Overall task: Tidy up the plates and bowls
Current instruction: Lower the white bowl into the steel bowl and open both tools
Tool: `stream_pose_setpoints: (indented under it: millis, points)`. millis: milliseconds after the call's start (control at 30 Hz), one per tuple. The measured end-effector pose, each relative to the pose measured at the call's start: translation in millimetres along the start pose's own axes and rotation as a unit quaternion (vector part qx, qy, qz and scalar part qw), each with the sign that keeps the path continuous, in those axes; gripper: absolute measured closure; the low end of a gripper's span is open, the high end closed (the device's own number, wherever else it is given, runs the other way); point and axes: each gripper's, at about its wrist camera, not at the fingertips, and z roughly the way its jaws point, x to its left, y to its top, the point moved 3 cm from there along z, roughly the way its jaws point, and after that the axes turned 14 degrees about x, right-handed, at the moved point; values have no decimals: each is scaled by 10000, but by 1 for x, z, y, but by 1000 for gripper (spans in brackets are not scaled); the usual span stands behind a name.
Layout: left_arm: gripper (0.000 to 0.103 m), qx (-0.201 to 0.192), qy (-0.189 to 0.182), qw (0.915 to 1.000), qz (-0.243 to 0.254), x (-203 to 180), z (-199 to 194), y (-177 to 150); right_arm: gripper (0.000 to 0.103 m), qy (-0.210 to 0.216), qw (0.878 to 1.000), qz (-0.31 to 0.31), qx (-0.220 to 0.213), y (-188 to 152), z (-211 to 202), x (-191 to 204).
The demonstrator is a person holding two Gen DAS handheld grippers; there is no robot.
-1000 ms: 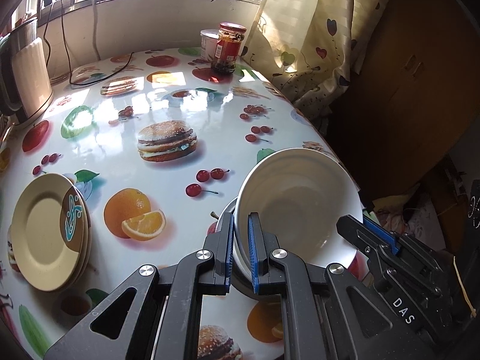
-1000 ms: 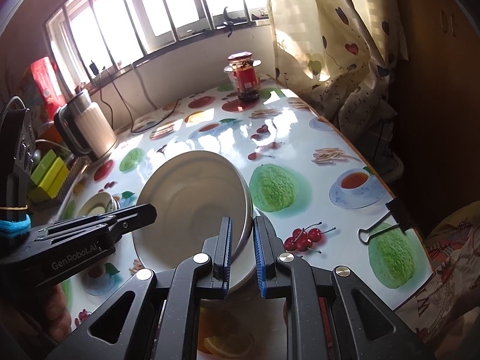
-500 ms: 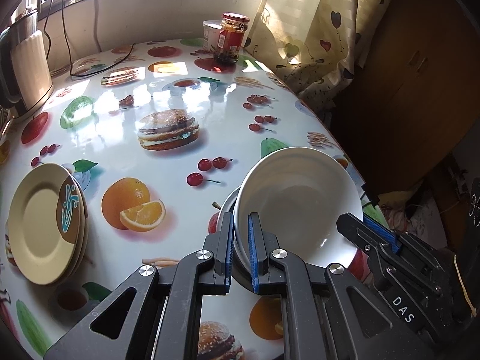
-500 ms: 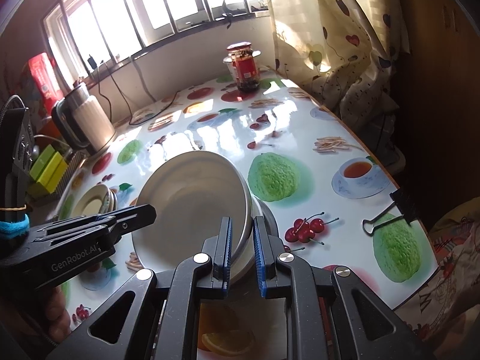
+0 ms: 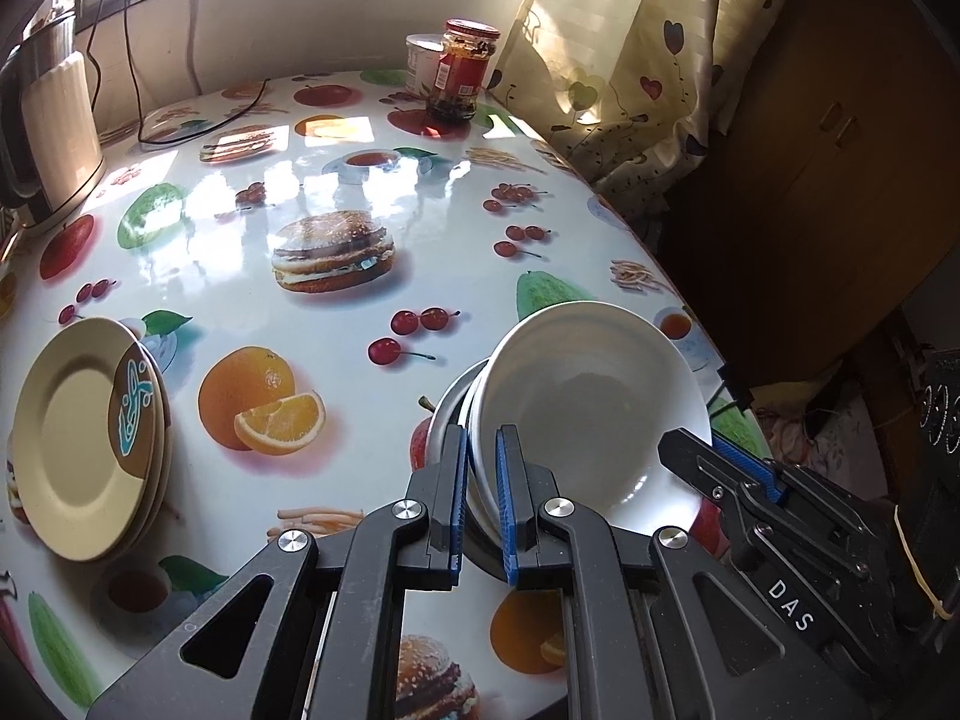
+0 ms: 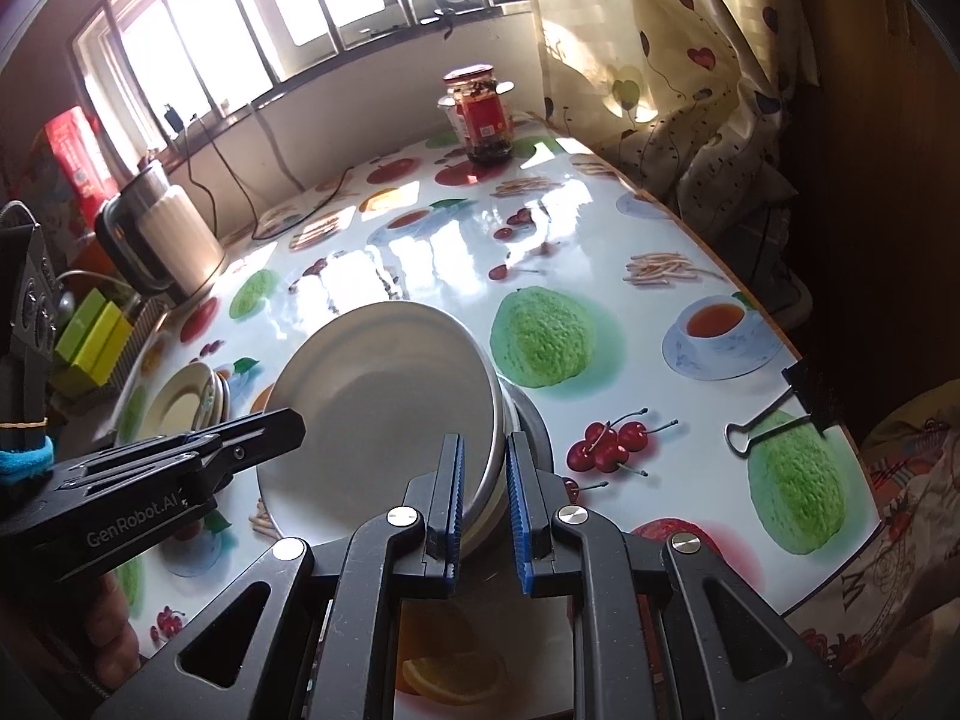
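Note:
A nested stack of white bowls (image 5: 588, 396) (image 6: 384, 408) hangs tilted over the near right part of the fruit-print table (image 5: 336, 372). My left gripper (image 5: 483, 438) is shut on the stack's left rim. On the opposite rim my right gripper (image 6: 485, 444) is shut too, and it shows in the left wrist view at the bowl's lower right edge (image 5: 708, 450). The left gripper (image 6: 282, 423) also appears in the right wrist view. A grey outer rim (image 6: 531, 420) peeks from under the white bowls. A stack of yellow plates (image 5: 78, 438) (image 6: 186, 402) lies flat at the table's left.
A kettle (image 5: 54, 120) with a cord stands at the far left, and a red-lidded jar (image 5: 462, 72) beside a white tub stands at the back. A black binder clip (image 6: 780, 414) grips the table's right edge. A curtain (image 5: 630, 60) and a dark cabinet lie beyond that edge.
Both grippers keep their hold on the bowl stack. The views have shifted only slightly.

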Motion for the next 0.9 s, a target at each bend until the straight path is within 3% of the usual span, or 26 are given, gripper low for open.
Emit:
stream_pose_setpoints:
  millis: [900]
  points:
    - [93,126,-124,9997,-172,1,2,0,86,-17,9996,-11,296,14,8,-3]
